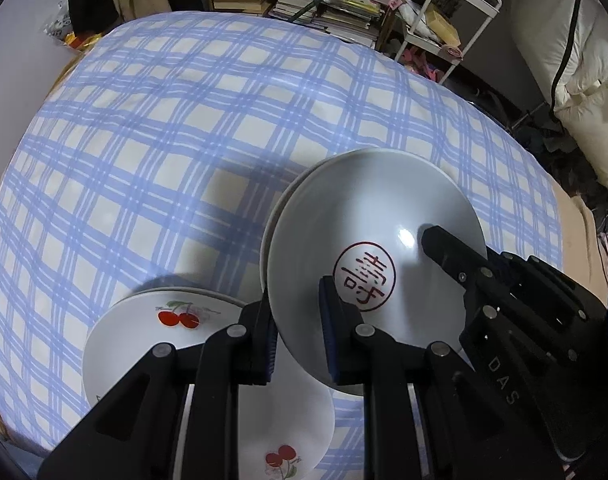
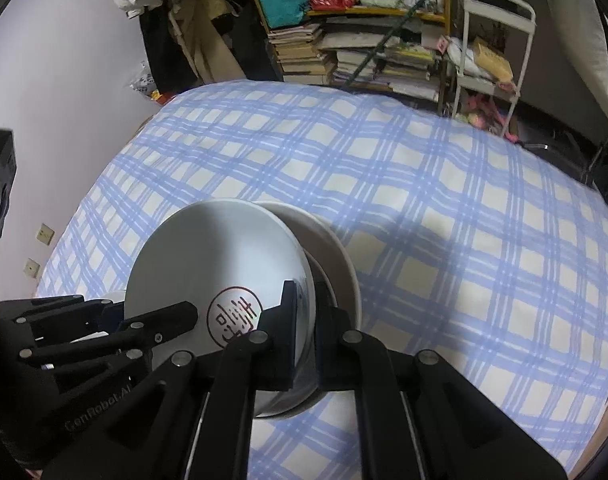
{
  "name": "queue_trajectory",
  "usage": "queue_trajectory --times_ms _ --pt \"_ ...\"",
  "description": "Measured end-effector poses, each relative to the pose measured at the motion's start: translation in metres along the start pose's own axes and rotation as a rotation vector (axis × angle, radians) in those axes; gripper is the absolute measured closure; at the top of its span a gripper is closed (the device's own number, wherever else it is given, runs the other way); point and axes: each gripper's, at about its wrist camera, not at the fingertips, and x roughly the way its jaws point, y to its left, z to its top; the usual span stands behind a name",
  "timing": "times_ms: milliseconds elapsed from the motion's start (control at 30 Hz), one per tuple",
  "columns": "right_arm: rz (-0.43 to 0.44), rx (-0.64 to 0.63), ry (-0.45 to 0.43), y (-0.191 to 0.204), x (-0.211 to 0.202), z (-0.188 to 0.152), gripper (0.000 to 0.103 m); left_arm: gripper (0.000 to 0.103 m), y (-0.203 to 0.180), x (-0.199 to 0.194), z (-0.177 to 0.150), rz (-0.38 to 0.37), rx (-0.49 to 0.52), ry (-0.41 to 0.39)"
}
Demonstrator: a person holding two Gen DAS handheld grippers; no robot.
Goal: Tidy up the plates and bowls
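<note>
A grey-white bowl with a red seal mark inside is held tilted above the blue plaid cloth. My left gripper is shut on its near-left rim. My right gripper is shut on the opposite rim of the same bowl; its finger shows inside the bowl in the left wrist view. A second white bowl sits right behind the held one. A stack of white plates with red cherries lies under the left gripper.
The plaid cloth covers a wide surface. Beyond its far edge stand stacked books and a white metal cart. A wall lies to the left, and white bedding is at the far right.
</note>
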Motion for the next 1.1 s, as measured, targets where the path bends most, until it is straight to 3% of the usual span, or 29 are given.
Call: queue_trajectory --times_ms 133,267,433,600,667,733,900,1033,1100 --pt "-0.005 -0.009 -0.012 0.001 -0.001 0.002 0.093 0.084 -0.002 -0.003 -0.003 0.017 0.011 -0.011" --pt "-0.009 -0.049 -0.048 0.006 -0.008 0.003 0.092 0.084 -0.004 -0.007 -0.005 0.085 0.042 -0.041" --pt "-0.014 -0.058 -0.079 0.007 -0.013 0.009 0.086 0.084 0.004 -0.010 -0.004 0.079 0.025 -0.034" --pt "0.006 -0.021 -0.085 0.000 -0.022 0.012 0.084 0.074 0.009 -0.014 -0.002 0.094 0.036 -0.036" --pt "0.003 -0.005 -0.093 -0.005 -0.026 0.013 0.073 0.067 0.012 -0.016 -0.001 0.108 0.037 -0.041" --pt "-0.004 0.035 -0.099 -0.012 -0.029 0.014 0.051 0.063 0.014 -0.018 0.000 0.122 0.037 -0.053" --pt "-0.005 0.092 -0.071 -0.028 -0.030 0.014 0.046 0.057 0.024 -0.026 0.007 0.119 0.027 -0.075" --pt "-0.028 0.136 -0.047 -0.041 -0.028 0.014 0.017 0.054 0.034 -0.026 0.012 0.120 0.016 -0.072" --pt "-0.023 0.164 -0.029 -0.046 -0.023 0.013 0.009 0.054 0.039 -0.023 0.013 0.075 0.006 -0.062"
